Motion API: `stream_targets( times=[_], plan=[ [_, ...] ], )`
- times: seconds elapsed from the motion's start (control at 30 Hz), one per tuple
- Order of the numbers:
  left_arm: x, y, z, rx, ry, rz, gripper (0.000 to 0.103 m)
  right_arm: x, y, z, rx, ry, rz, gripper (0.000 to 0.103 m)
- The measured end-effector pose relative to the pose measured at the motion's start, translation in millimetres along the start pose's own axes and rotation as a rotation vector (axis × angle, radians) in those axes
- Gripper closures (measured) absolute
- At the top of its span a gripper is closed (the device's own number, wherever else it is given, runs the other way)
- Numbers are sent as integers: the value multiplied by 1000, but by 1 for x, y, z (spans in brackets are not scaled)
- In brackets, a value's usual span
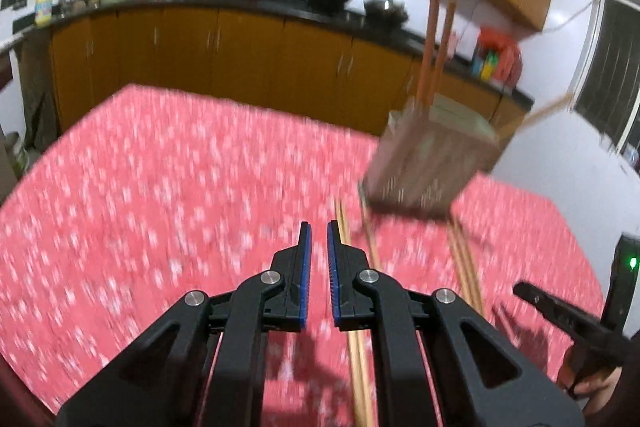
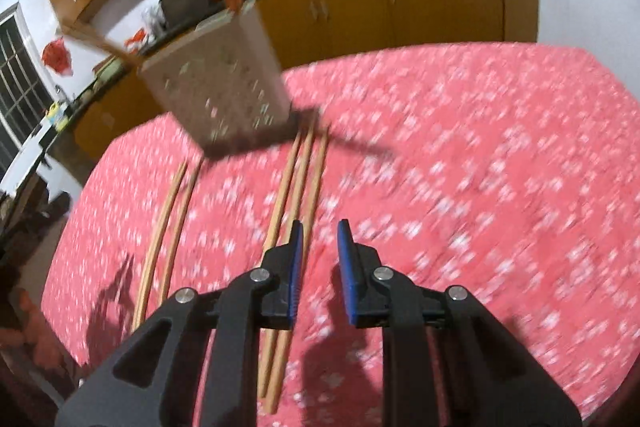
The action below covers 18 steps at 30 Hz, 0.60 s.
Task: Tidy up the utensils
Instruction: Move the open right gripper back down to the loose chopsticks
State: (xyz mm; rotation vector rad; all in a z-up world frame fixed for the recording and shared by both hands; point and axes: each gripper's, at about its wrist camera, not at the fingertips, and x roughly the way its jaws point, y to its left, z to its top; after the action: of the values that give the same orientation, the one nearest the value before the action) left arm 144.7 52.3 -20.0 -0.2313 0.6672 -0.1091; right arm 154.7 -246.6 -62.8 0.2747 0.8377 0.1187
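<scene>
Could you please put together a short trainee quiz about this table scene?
1. True or false: the holder already has chopsticks standing in it.
2. In the right wrist view, the loose chopsticks on the tablecloth lie in how many groups? A) one B) two C) four
3. Fill in: nothing is held between the jaws of the left gripper or the ____ gripper.

Key: 1 true; 2 B; 3 right.
</scene>
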Motion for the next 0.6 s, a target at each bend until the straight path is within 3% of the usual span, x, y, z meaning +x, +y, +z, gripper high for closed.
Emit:
stream_targets(
  times=[0.13,0.23,0.3,0.6],
  plan=[
    [13,-1,-24,10,75,-21,94,18,11,-11,-42,53,-4,83],
    [18,-5,-36,15,107,-36,94,33,20,-16,-85,91,-55,87],
    [22,-7,-41,22,131,-48,94,33,18,-22,-105,78,-90,94],
    [37,-18,-60,55,204,-93,94,28,-8,-17,-48,56,-139,95]
  ],
)
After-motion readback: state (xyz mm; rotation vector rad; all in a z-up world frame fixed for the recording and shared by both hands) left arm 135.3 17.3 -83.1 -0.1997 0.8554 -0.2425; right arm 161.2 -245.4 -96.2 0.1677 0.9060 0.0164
